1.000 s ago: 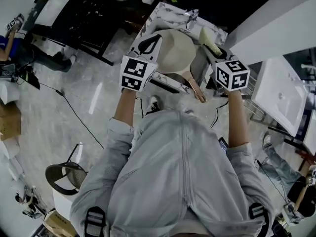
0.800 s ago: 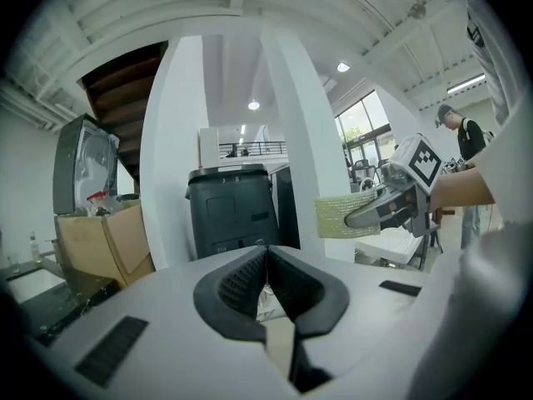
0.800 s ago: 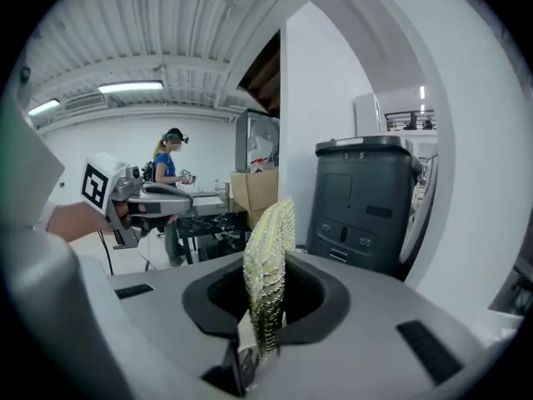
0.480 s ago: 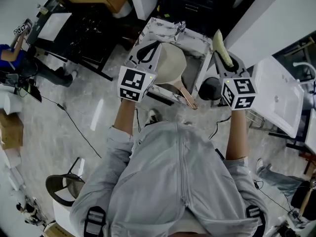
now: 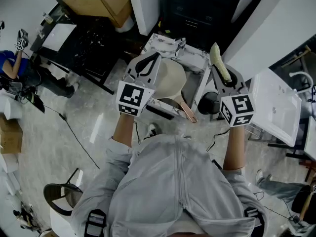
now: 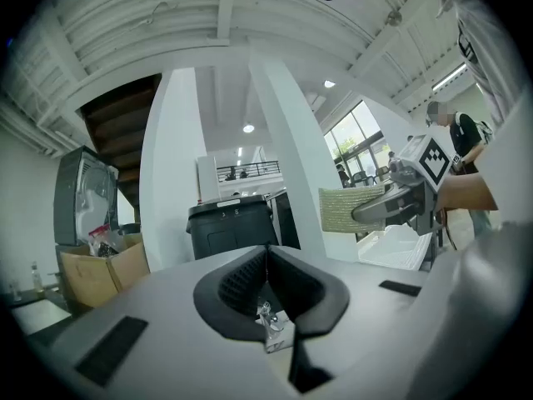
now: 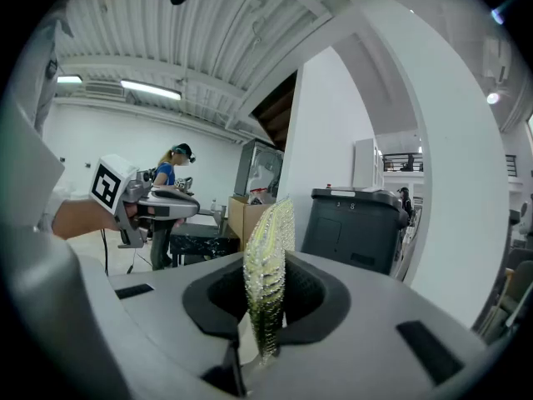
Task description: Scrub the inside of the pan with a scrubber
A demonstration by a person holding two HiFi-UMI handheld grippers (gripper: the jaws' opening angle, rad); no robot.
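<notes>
A cream pan (image 5: 173,75) with a copper handle (image 5: 185,109) lies in a marble-patterned sink (image 5: 196,56) in front of me. My left gripper (image 5: 157,56) hovers over the pan's left rim, its jaws shut with nothing between them (image 6: 265,255). My right gripper (image 5: 221,69) is to the right of the pan, shut on a yellow-green scrubber (image 5: 219,62) that sticks out past its jaws. In the right gripper view the scrubber (image 7: 268,223) stands on edge between the jaws (image 7: 265,290). Both gripper views look out level across the room, so neither shows the pan.
A round black object (image 5: 208,102) sits right of the pan handle. A white basin (image 5: 276,100) stands further right. A black bin (image 6: 233,227) and a cardboard box (image 5: 98,1) lie beyond the sink. A person in blue (image 5: 15,65) is at far left.
The right gripper with the scrubber has drifted right, away from the pan. The left gripper stays by the pan's left rim. The head view has shifted over the scene.
</notes>
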